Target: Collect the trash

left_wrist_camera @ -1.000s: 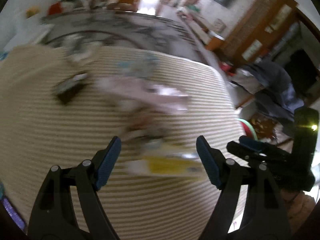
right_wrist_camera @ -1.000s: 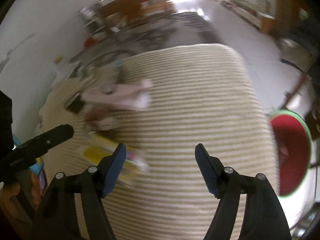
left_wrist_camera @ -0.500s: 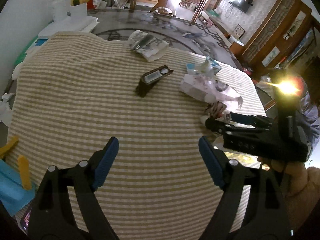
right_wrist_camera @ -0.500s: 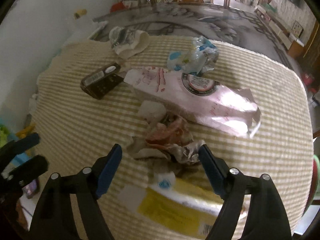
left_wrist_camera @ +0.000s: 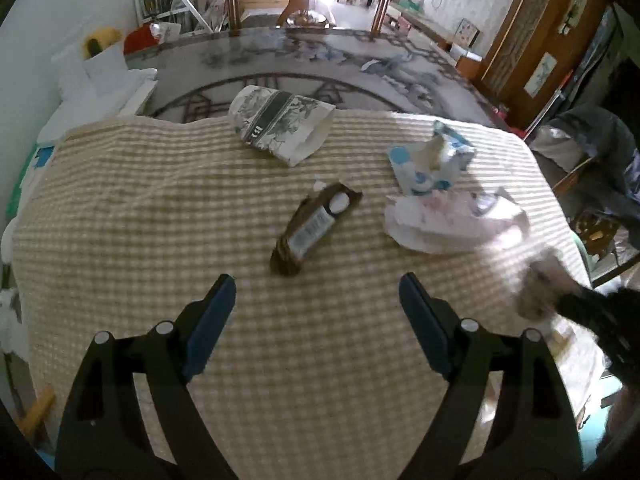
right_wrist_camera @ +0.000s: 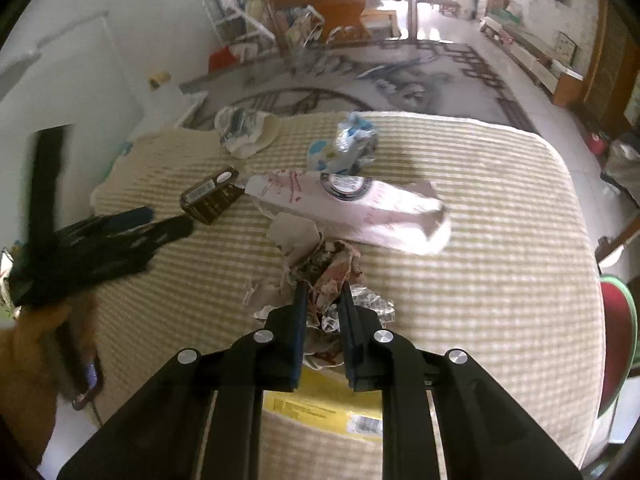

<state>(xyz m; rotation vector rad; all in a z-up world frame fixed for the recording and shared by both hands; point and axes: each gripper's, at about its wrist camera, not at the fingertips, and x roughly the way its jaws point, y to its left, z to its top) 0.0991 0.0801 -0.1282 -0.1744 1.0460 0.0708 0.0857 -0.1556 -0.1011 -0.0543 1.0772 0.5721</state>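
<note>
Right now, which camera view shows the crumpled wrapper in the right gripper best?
The right wrist view: the crumpled wrapper sits sharp, pinched in the right gripper. The left wrist view shows only a blurred lump at its right edge.

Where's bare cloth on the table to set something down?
Free: the checked tablecloth right of the long pink wrapper, and left of the brown packet. Crowded: the centre, around the crumpled foil wad.
</note>
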